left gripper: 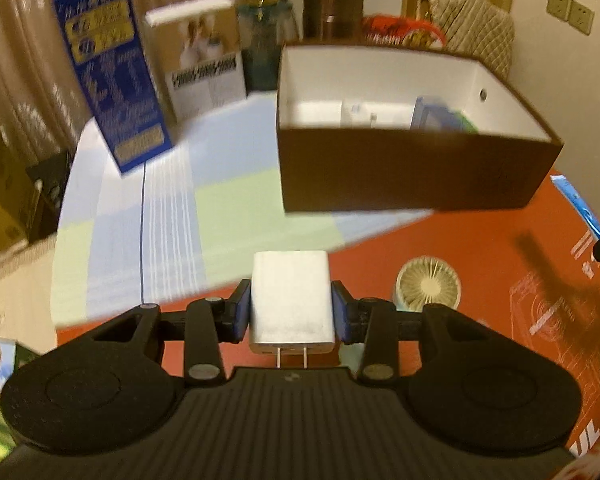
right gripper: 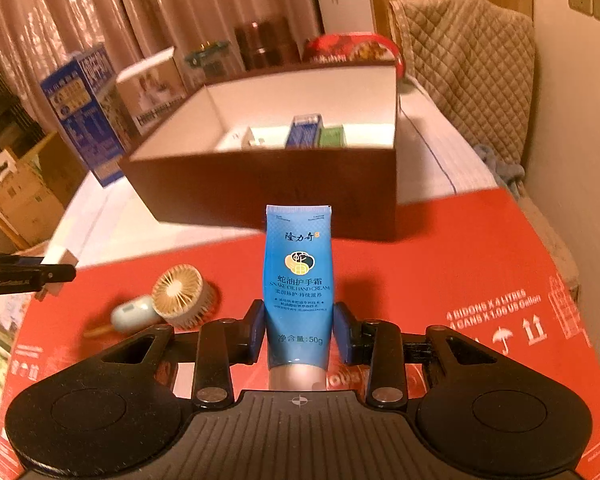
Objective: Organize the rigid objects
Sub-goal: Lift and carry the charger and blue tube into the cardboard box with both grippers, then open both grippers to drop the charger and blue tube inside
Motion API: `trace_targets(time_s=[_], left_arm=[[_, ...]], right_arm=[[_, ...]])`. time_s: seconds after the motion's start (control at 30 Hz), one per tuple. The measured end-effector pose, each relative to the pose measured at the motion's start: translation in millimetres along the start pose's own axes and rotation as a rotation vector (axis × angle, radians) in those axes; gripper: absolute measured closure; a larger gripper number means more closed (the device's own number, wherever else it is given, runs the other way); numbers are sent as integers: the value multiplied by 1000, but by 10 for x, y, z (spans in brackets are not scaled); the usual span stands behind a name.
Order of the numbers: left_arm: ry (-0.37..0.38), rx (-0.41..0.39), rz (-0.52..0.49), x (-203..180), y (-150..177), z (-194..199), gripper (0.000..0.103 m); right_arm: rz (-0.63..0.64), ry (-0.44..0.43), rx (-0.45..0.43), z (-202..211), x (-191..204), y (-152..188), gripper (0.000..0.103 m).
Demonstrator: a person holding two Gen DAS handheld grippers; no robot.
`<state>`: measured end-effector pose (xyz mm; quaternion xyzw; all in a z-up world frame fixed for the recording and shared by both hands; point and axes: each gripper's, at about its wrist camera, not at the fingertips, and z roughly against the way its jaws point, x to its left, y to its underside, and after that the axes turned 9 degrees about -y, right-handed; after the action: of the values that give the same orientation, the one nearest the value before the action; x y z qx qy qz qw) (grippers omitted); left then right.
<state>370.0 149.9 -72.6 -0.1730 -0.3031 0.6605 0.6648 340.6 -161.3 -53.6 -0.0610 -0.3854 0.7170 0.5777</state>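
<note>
left gripper (left gripper: pixel 292 312): you've got it clamped on the white charger (left gripper: pixel 292 296), blue pads pressed on its 2 sides, plug prongs pointing back at the camera.
right gripper (right gripper: pixel 299 328): you've got it clamped on the blue hand cream tube (right gripper: pixel 298 280), crimped end up, pale cap end toward the camera, pads on both sides of the lower body.
charger position: held above the red cardboard sheet (left gripper: pixel 480 264), not touching it, in front of the brown box (left gripper: pixel 400 172).
tube position: held above the red cardboard sheet (right gripper: pixel 460 264), straight in front of the brown box (right gripper: pixel 260 184).
handheld fan (left gripper: pixel 427 283): lies on the red sheet just right of your left gripper; in the right wrist view the fan (right gripper: pixel 180 292) lies on its side, pale handle pointing left.
brown box: open, white inside, sits partly on the red sheet and partly on the checked cloth (left gripper: pixel 220 208); holds a few small packs, 1 blue (right gripper: pixel 305 130), 1 green (right gripper: pixel 332 136), plus white items.
behind box: blue carton (left gripper: pixel 108 68) and white carton (left gripper: pixel 196 48) stand upright on the counter at left; jars and a red packet further back, blurred.
other gripper: your left gripper shows at the left edge of the right wrist view, with the charger in it.
</note>
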Motion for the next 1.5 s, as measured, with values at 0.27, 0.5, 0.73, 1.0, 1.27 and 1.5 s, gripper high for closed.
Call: trace_targets(time_s=[0.27, 0.5, 0.73, 1.0, 1.27, 1.5], left_arm=[[26, -88, -52, -85, -391, 90, 67], [46, -133, -87, -182, -757, -3, 67], [53, -141, -95, -251, -1150, -209, 67], [46, -118, -117, -391, -1529, -568, 67], [28, -67, -151, -522, -1757, -1007, 67], [13, -43, -193, -616, -1895, -1297, 67]], right_arm=[[10, -13, -65, 95, 33, -322, 71], [17, -7, -122, 49, -38, -687, 71], [4, 5, -146, -131, -173, -1090, 71], [-11, 51, -139, -475, -360, -1497, 71], [-6, 118, -61, -968, -499, -1654, 70], [-7, 173, -20, -1279, -619, -1739, 70]])
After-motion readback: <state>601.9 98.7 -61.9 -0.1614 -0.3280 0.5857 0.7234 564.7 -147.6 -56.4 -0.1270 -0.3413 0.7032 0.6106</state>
